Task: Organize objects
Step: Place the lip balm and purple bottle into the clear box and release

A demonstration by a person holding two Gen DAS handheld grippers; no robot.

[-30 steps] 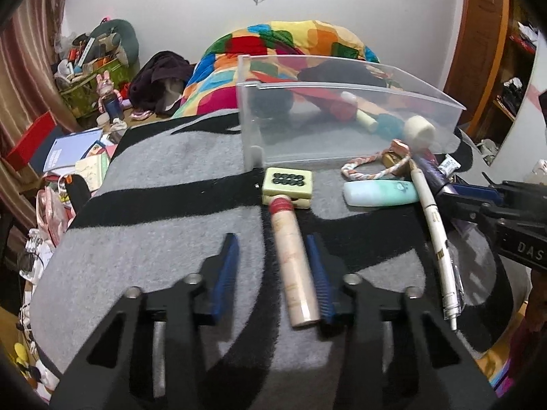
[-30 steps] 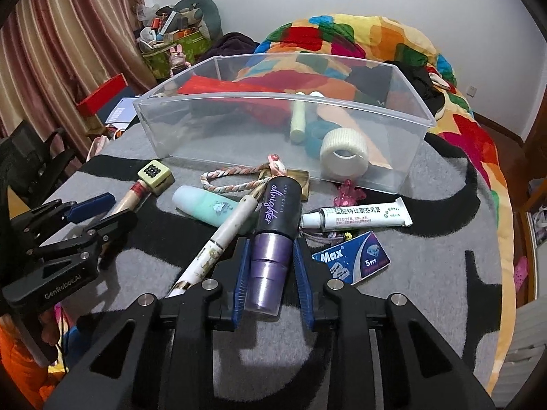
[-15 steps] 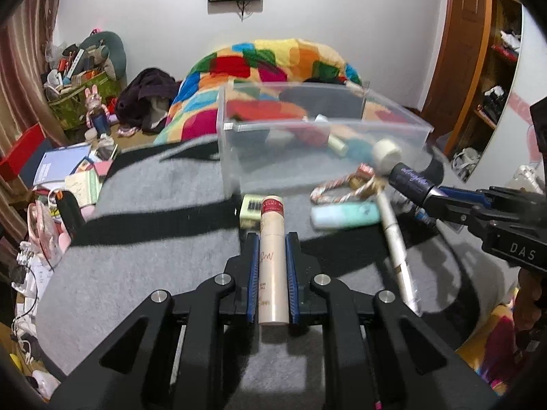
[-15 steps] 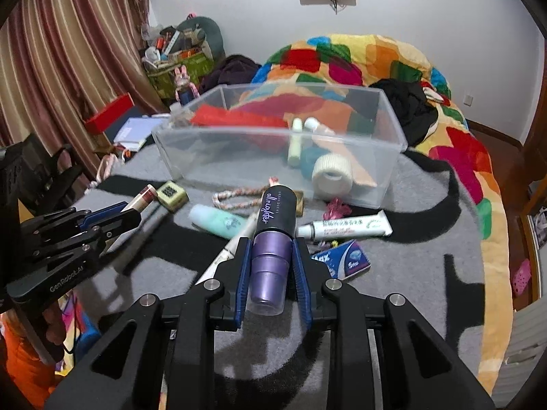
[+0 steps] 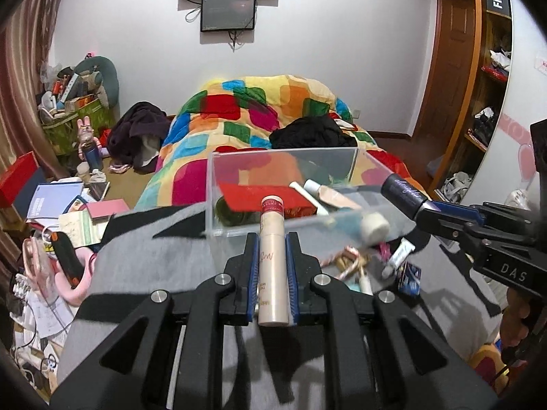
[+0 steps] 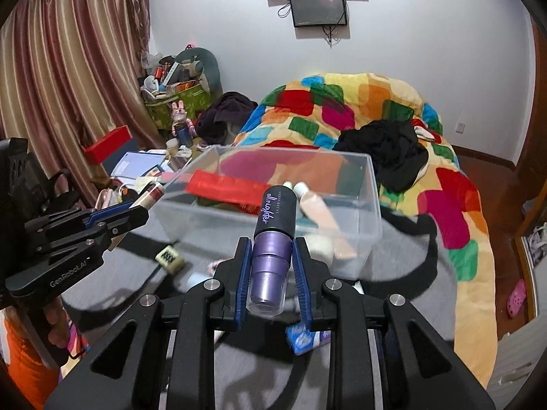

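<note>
My left gripper is shut on a beige tube with a red cap, held off the grey blanket and pointing at the clear plastic bin. My right gripper is shut on a purple bottle with a black cap, also lifted, just in front of the bin. Each wrist view shows the other gripper from the side: the right one with its bottle, and the left one with its tube. A red box, a pale tube and a white roll lie in the bin.
A small tile and a blue packet lie on the grey-and-black blanket, with several small items near the bin's front. A colourful quilt lies behind the bin. Floor clutter is at the left.
The left jaws closed on the beige tube and lifted it off the blanket. The right gripper rose with the purple bottle. Both views now look over the bin from higher up.
</note>
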